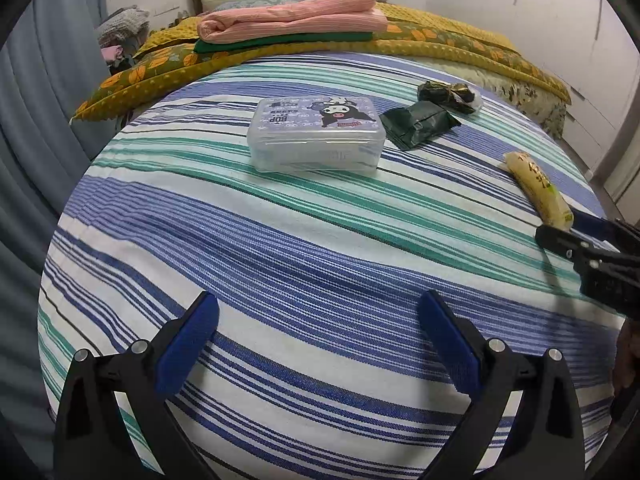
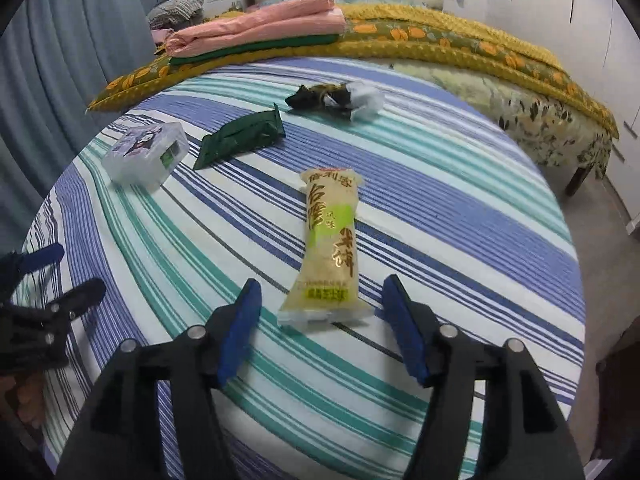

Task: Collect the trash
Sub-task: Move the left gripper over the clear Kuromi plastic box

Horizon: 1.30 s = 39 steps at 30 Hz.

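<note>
- Right gripper (image 2: 320, 312) gapes wide over the yellow wrapper (image 2: 328, 248), whose near end lies between the pads, untouched.
- Left gripper (image 1: 318, 334) is spread wide above bare striped sheet (image 1: 280, 240), holding nothing.
- Green wrapper (image 2: 240, 140) and crumpled wrapper (image 2: 336, 98) lie farther up, beside the box (image 1: 316, 134).

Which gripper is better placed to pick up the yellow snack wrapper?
Right. The right gripper is open with the yellow snack wrapper lying just ahead between its fingers. The left gripper is open over bare striped sheet.

Striped bed (image 1: 280, 240), blue-grey curtains (image 1: 48, 100), white wall panels (image 2: 560, 8)
</note>
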Each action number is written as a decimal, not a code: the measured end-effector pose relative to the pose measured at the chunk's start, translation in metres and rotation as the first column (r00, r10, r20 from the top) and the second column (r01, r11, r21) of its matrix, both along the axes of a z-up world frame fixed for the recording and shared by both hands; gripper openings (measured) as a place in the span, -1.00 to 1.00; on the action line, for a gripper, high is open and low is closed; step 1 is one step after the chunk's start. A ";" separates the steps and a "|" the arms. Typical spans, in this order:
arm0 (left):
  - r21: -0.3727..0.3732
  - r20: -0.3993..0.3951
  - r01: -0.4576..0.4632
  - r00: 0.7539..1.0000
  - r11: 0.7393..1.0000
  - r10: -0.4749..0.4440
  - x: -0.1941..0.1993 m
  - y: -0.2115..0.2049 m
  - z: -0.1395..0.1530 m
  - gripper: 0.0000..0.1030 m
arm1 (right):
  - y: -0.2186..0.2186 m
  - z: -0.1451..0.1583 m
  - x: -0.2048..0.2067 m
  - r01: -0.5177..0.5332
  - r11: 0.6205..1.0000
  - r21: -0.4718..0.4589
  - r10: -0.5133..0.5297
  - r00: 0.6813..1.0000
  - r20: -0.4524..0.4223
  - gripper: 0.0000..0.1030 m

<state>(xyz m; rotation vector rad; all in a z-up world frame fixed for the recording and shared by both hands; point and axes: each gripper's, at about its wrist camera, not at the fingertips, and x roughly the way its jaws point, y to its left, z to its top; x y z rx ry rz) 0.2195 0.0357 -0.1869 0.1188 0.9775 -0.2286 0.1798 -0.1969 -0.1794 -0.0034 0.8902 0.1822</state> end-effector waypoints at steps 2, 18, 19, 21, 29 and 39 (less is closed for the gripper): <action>0.008 -0.011 0.037 0.999 0.999 -0.037 0.008 0.002 0.000 0.92 | -0.001 -0.002 -0.002 -0.008 1.000 0.005 0.008 1.000 0.006 0.45; -0.040 -0.015 -0.007 1.000 0.999 0.007 0.104 -0.007 0.000 0.91 | 0.003 -0.003 0.000 -0.017 1.000 -0.003 0.017 1.000 -0.003 0.66; -0.043 -0.012 0.020 1.000 0.999 -0.020 0.102 -0.017 0.001 0.91 | 0.002 -0.003 0.000 -0.017 1.000 -0.003 0.017 1.000 -0.003 0.66; -0.028 -0.013 0.071 0.997 0.997 -0.071 0.097 -0.034 0.000 0.91 | 0.003 -0.003 0.000 -0.017 1.000 -0.003 0.017 1.000 -0.003 0.66; -0.043 0.054 0.170 0.984 0.984 -0.168 0.089 -0.011 0.030 0.91 | 0.002 -0.003 0.000 -0.017 1.000 -0.004 0.017 1.000 -0.003 0.66; -0.116 0.017 0.410 0.912 0.905 -0.410 0.147 -0.020 0.032 0.91 | 0.002 -0.003 0.000 -0.017 1.000 -0.003 0.017 1.000 -0.003 0.66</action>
